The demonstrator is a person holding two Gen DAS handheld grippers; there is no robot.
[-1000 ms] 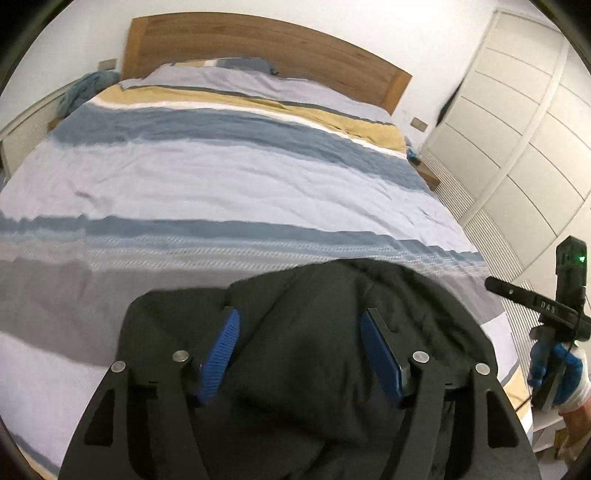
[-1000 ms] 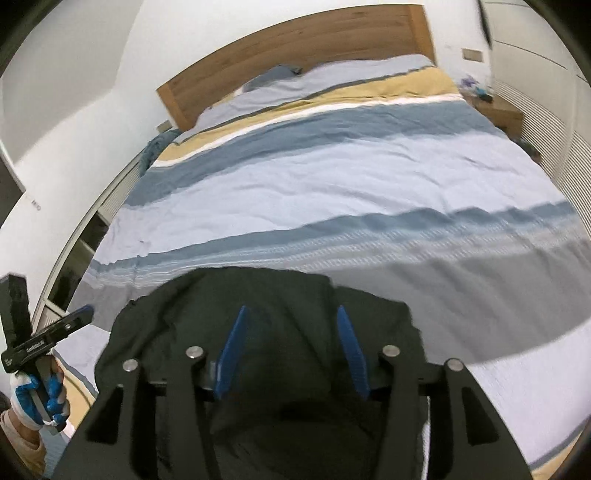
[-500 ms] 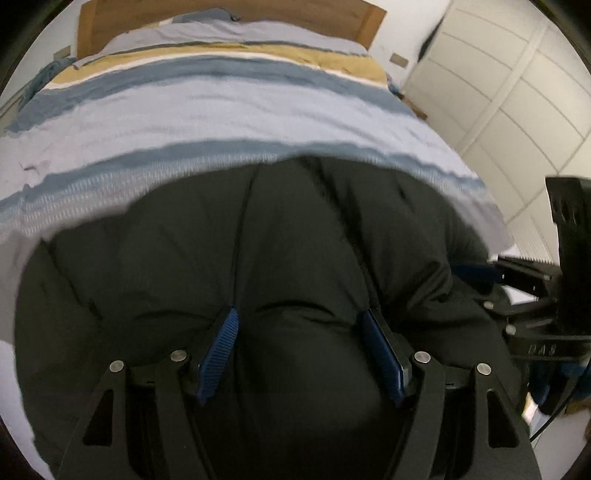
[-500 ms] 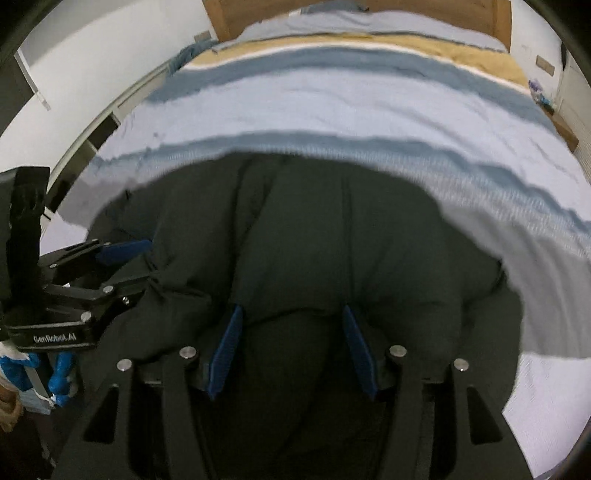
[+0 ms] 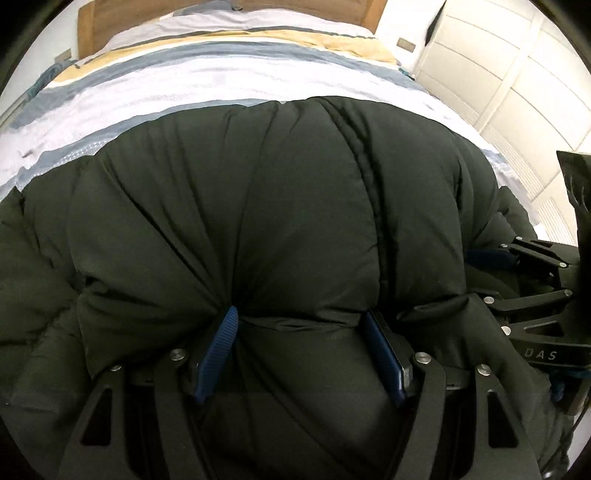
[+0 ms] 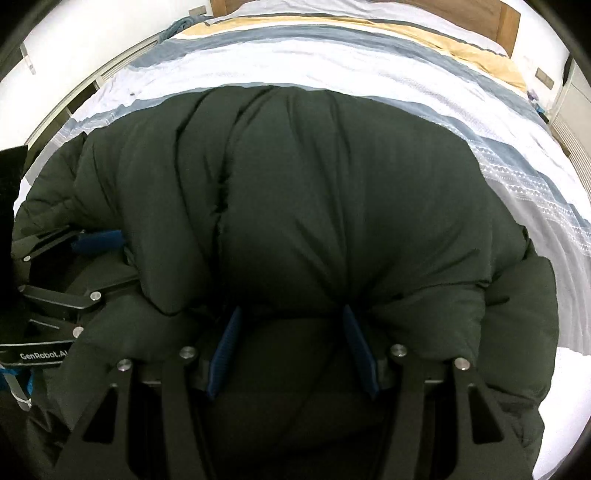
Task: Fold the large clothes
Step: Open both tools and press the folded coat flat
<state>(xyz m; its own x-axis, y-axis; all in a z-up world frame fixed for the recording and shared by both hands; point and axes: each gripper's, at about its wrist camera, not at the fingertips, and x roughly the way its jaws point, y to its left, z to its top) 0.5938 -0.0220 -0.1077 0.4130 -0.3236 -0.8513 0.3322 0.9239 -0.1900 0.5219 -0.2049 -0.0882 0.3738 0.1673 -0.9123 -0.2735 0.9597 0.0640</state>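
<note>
Dark puffy jacket (image 5: 295,206) bulges ahead of both grippers; left gripper (image 5: 301,350) and right gripper (image 6: 291,350) each clamp a thick fold side by side.

Jacket (image 5: 295,206) plain dark green-black, no pattern. Bed cover (image 5: 221,74) striped: white, grey-blue, mustard yellow bands, one band with small white triangle print (image 6: 535,184). Headboard (image 5: 86,31) brown wood. Wardrobe (image 5: 517,74) cream. Claw pads (image 5: 218,354) blue, frames black.
</note>
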